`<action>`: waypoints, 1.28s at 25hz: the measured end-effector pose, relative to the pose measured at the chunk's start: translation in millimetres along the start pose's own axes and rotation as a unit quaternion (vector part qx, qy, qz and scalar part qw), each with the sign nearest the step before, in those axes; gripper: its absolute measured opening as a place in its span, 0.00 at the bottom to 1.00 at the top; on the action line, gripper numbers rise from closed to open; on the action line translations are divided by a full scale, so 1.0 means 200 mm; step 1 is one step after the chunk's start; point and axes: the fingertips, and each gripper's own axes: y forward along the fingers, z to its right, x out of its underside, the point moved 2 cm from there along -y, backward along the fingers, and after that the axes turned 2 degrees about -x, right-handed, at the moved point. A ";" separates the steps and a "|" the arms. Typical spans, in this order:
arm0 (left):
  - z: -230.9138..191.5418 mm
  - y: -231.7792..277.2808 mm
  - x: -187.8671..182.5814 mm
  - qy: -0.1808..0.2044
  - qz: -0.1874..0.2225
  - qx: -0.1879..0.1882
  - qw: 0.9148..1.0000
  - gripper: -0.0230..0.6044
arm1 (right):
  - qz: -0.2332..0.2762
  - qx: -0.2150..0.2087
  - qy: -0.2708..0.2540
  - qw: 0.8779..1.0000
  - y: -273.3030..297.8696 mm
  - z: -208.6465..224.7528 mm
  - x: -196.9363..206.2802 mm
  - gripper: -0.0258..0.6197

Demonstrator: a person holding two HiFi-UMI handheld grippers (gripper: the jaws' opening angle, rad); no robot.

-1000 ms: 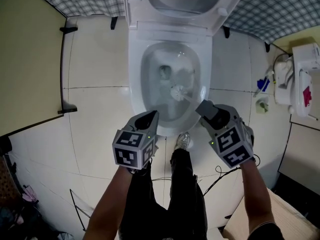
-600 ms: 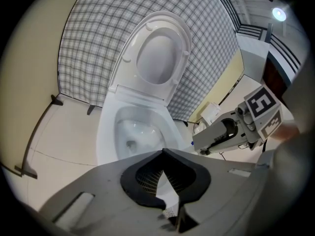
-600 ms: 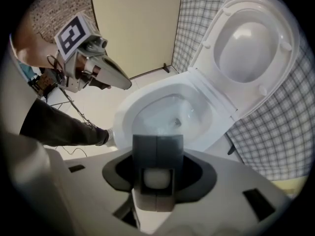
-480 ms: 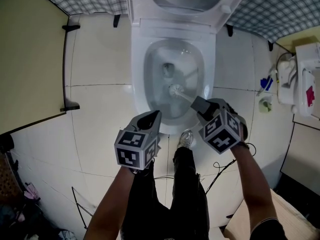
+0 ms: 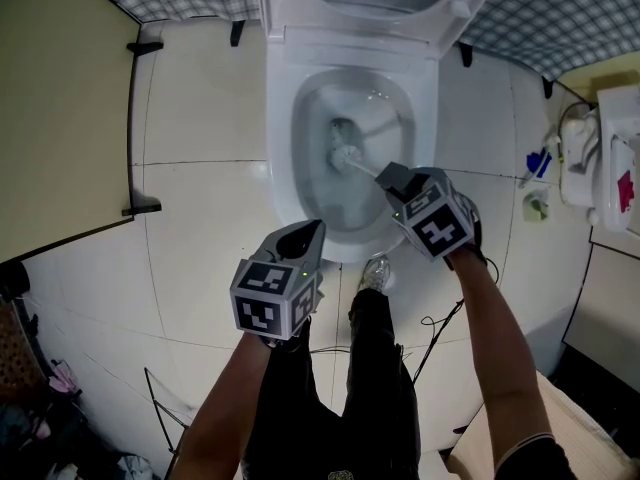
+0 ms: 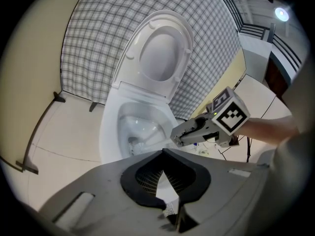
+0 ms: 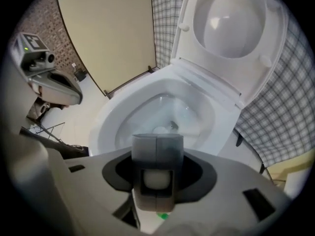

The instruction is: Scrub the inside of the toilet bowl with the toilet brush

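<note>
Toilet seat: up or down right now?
Up. The seat stands raised behind the bowl, whose bare rim shows in both gripper views.

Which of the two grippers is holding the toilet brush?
The right gripper: its jaws clamp the toilet brush, bristles down in the bowl. The left gripper holds nothing, jaws together, outside the bowl's front.

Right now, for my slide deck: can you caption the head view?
Right gripper holds the brush inside the bowl; left gripper hovers shut nearby.
</note>
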 end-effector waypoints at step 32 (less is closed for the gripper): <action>-0.02 -0.01 0.00 -0.003 -0.005 -0.003 1.000 0.05 | -0.075 -0.011 -0.145 0.986 0.09 -0.04 -0.06 0.33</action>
